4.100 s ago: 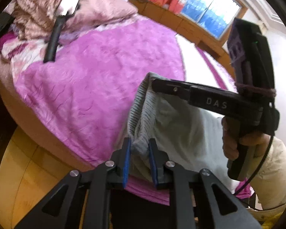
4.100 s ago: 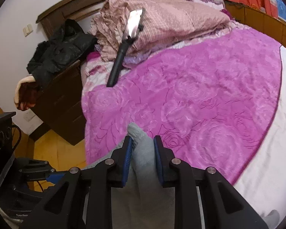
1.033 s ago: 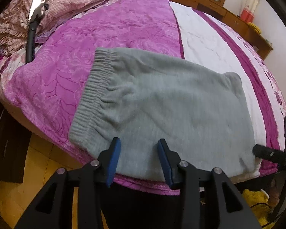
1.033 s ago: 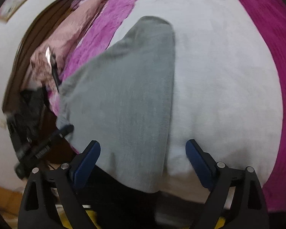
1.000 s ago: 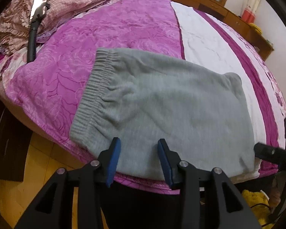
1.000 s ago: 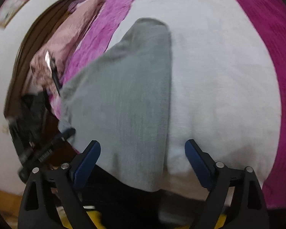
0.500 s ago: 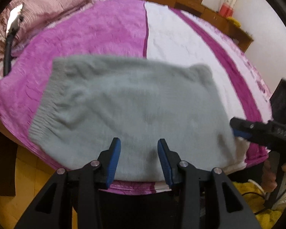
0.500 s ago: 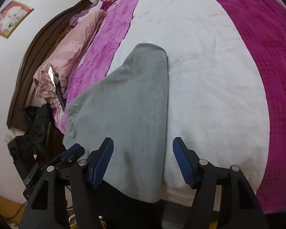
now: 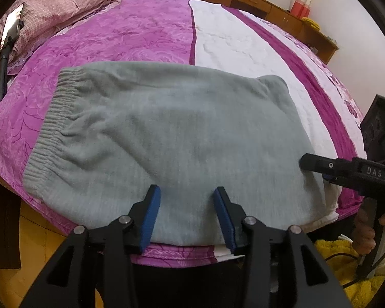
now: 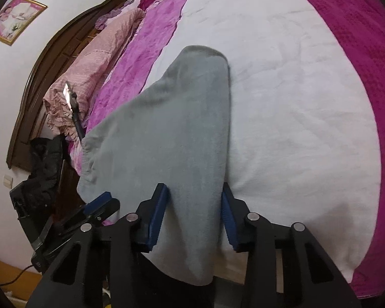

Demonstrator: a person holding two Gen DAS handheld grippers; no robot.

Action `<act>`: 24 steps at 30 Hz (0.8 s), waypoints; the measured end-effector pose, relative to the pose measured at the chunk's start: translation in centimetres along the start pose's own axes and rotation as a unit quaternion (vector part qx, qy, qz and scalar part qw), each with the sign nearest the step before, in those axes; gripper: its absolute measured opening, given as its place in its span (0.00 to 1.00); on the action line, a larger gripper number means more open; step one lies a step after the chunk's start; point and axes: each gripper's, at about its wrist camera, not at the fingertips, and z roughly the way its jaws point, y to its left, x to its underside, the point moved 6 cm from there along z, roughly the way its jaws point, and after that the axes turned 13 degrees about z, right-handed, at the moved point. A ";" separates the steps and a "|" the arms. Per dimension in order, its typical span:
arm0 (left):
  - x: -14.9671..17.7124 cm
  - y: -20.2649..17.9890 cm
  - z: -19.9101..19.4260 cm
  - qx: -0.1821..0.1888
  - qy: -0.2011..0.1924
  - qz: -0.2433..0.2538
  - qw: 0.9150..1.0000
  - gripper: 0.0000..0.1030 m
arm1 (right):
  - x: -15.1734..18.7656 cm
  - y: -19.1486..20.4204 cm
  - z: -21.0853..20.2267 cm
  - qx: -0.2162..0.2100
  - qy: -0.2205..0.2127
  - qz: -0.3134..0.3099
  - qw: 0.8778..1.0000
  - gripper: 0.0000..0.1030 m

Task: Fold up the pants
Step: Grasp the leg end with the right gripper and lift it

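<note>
Grey knit pants point(image 9: 172, 138), already doubled into a broad panel, are laid flat near the foot edge of the bed point(image 9: 131, 36). The ribbed waistband point(image 9: 51, 125) is set on the purple cover, the opposite folded end on the white strip, and the near edge is draped slightly over the mattress side.

Left gripper point(image 9: 186, 217): blue pads are held apart over the near edge of the pants, about midway along; the jaws are opening, and no cloth is pinched.

Right gripper point(image 10: 195, 217): pads are set either side of the near corner at the folded end; the jaws are closing with cloth between them, but firm pressure on the fabric is not yet shown. A hand point(image 9: 367, 233) is seen on its handle in the left view.

Step in hand, as judged: the near edge is being taken up for 1 further fold. All layers should be gathered in each bite, both grips placed level along the same edge, and the cloth lifted evenly so that the upper layer is not dragged off the lower. The fold is best carried away from the mattress edge, so nothing slides to the floor.

Containers: none are seen. A phone on a stick point(image 9: 9, 38) is propped by the pink quilt point(image 9: 64, 2), well apart from the pants.
</note>
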 end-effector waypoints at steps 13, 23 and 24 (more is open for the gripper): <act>0.2 -0.4 -0.4 -0.011 0.007 0.005 1.000 0.45 | 0.1 3.7 -2.4 -0.038 -0.037 -0.052 0.997 0.08; 0.1 0.4 -1.7 -0.027 0.004 -0.009 1.000 0.45 | 0.2 8.3 -4.7 -0.063 -0.058 -0.109 0.990 0.07; 0.0 0.7 -2.0 -0.033 0.003 -0.012 0.999 0.45 | 0.2 8.9 -4.9 -0.066 -0.060 -0.115 0.989 0.07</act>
